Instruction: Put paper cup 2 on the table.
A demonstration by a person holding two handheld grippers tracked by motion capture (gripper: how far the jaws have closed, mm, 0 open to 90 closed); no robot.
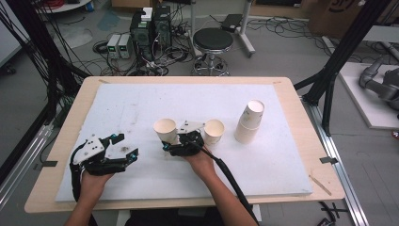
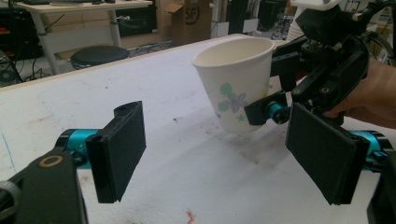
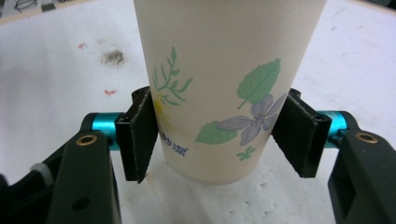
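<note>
Fingers (image 3: 140,140) of right gripper (image 3: 217,135) clamped on white paper cup (image 3: 224,84), purple flower and green leaf print; left gripper (image 2: 224,158) spread wide.

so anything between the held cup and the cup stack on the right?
Yes. The right gripper grips a paper cup, and a second single cup stands on the white board between it and the cup stack.

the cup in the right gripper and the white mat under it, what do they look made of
Cup: looks like paper, matte off-white with a printed flower and leaves and a rolled rim. White mat: probably foam board or a similar soft sheet, matte and slightly grainy, with scuffs and stains; hard to say for sure.
</note>
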